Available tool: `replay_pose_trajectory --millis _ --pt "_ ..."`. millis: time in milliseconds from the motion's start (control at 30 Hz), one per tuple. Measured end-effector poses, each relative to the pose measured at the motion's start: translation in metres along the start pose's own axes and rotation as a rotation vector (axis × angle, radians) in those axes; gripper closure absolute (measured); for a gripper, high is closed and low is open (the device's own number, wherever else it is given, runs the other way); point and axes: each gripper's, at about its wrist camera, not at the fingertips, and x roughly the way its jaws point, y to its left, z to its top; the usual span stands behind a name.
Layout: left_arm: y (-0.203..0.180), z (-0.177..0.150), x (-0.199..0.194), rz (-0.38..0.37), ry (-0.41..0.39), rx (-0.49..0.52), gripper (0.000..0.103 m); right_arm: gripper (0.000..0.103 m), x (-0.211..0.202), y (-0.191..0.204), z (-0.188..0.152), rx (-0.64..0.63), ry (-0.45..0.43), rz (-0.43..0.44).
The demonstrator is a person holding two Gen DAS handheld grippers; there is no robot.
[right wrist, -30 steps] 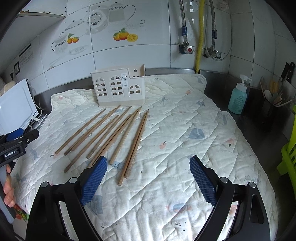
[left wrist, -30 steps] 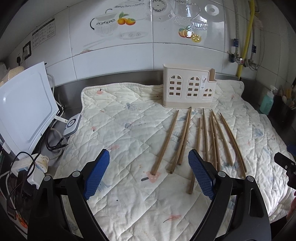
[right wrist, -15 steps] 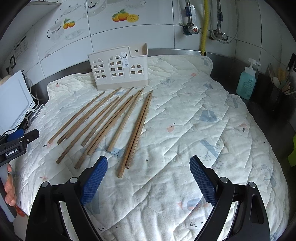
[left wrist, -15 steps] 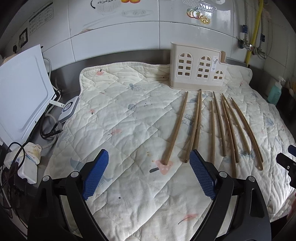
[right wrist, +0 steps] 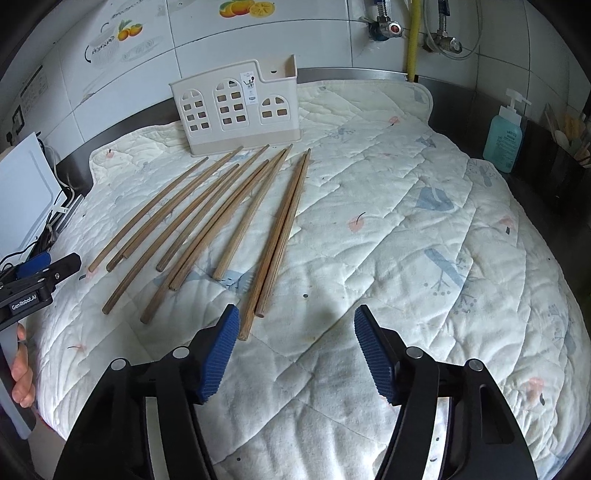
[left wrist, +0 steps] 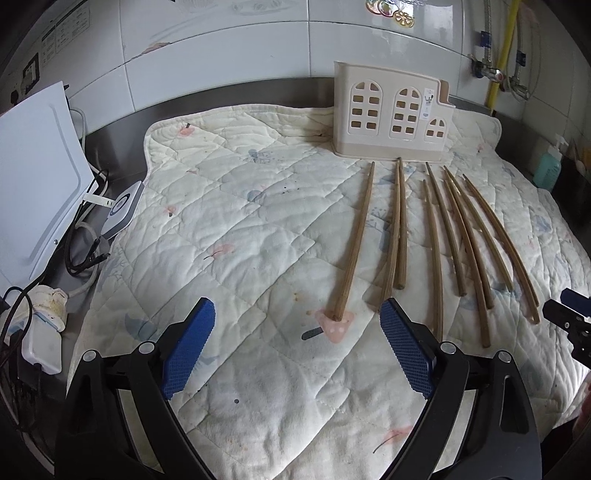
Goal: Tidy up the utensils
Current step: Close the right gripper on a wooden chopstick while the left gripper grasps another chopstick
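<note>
Several wooden chopsticks [left wrist: 436,236] lie side by side on a quilted white mat [left wrist: 258,229], also seen in the right wrist view [right wrist: 236,221]. A cream utensil holder with window cut-outs [left wrist: 391,114] stands upright at the mat's back, also in the right wrist view [right wrist: 236,107]. My left gripper [left wrist: 297,332] is open and empty, low over the mat just short of the leftmost chopstick's near end [left wrist: 338,314]. My right gripper [right wrist: 295,332] is open and empty, its left pad [right wrist: 221,350] beside the near ends of the rightmost pair [right wrist: 280,240].
A white board [left wrist: 33,184], cables and a power strip [left wrist: 40,332] crowd the counter left of the mat. A blue soap bottle [right wrist: 504,136] and a dark utensil pot [right wrist: 569,147] stand at the right. Tiled wall and pipes [right wrist: 413,33] are behind.
Both grippers have moved forward and lower toward the chopsticks. The right gripper's jaws have narrowed somewhat. The chopsticks and holder have not moved.
</note>
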Motion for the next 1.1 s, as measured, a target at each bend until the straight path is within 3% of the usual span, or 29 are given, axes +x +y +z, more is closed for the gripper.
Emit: replay_pose_trajectory --millis 200,667,900,1100 --pt "0.003 0.001 0.007 -0.022 0.012 0.004 0.014 0.059 0.009 -0.001 0.002 0.022 0.019 0.0" --pt "0.004 0.003 0.015 -0.064 0.02 0.037 0.019 0.078 0.017 0.012 0.009 0.002 0.03 -0.005" --pt "-0.007 0.007 0.018 -0.099 0.024 0.09 0.03 0.09 0.02 0.007 0.013 0.017 0.035 -0.019" --pt "-0.011 0.015 0.033 -0.141 0.052 0.101 0.045 0.09 0.021 0.007 0.016 0.013 0.027 0.0"
